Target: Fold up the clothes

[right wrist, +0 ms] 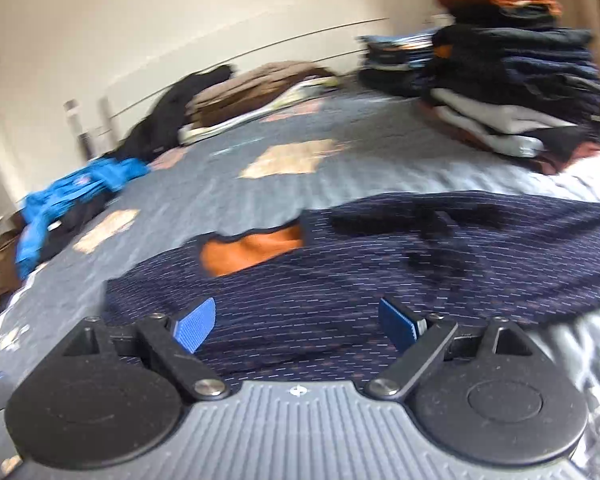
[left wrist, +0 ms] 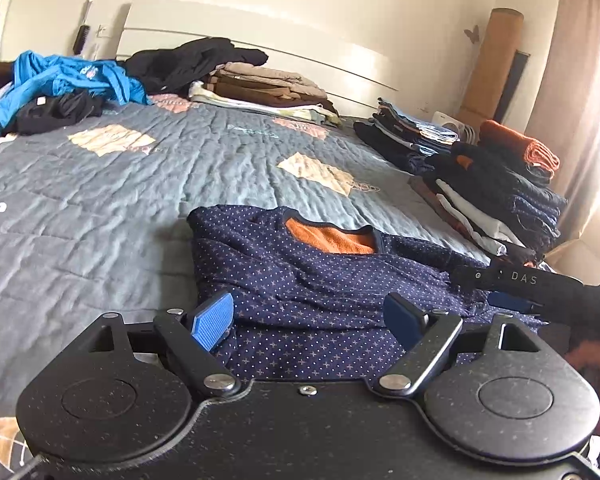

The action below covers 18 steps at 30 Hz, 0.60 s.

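Observation:
A navy dotted top (left wrist: 320, 276) with an orange lining at the neck lies folded on the grey quilted bed (left wrist: 100, 184). My left gripper (left wrist: 308, 308) is open, its blue pads (left wrist: 212, 322) spread over the top's near edge with nothing between them. The right gripper's black finger (left wrist: 516, 280) reaches in from the right over the top's right side. The right wrist view is motion-blurred: my right gripper (right wrist: 296, 316) is open just above the same navy top (right wrist: 380, 272), holding nothing.
Two stacks of folded clothes (left wrist: 500, 184) stand along the bed's right edge, with an orange item on top. Another folded stack (left wrist: 260, 84) and loose black clothes (left wrist: 196, 60) lie by the headboard. A blue jacket (left wrist: 60, 80) sprawls at the far left.

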{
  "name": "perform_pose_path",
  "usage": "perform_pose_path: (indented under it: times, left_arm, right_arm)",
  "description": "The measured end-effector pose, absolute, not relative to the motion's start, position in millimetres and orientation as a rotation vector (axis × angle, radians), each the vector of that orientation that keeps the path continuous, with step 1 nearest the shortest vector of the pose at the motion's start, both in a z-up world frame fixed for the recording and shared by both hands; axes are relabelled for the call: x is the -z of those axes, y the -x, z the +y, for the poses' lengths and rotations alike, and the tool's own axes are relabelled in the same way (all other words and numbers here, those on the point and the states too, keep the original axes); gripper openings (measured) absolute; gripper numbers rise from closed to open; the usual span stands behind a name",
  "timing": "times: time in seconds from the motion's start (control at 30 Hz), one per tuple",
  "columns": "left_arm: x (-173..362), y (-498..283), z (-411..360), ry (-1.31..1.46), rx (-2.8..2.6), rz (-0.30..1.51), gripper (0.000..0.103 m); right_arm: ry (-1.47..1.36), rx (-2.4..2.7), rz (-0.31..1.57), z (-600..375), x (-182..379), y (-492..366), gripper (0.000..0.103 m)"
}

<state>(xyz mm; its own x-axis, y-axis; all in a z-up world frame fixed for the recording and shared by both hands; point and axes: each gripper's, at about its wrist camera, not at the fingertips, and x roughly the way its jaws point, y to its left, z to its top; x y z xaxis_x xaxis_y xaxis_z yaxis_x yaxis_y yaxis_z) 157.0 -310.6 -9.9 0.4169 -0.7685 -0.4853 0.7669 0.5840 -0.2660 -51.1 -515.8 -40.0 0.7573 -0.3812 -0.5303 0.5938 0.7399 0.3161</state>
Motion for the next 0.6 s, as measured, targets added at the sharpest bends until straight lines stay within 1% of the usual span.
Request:
perform_pose_path:
  times: [0.23,0.6]
  left_arm:
    - [13.9,-152.6,-308.0,-0.034,0.966,0.606,0.081]
    - [17.6,-146.5,-308.8,-0.064,0.980,0.599,0.082]
  right_arm:
    - [-0.494,0.543,0.474,-503.1,42.5,44.0,0.089]
    - [-0.484,0.532,0.451,-492.1,35.3,42.2,0.089]
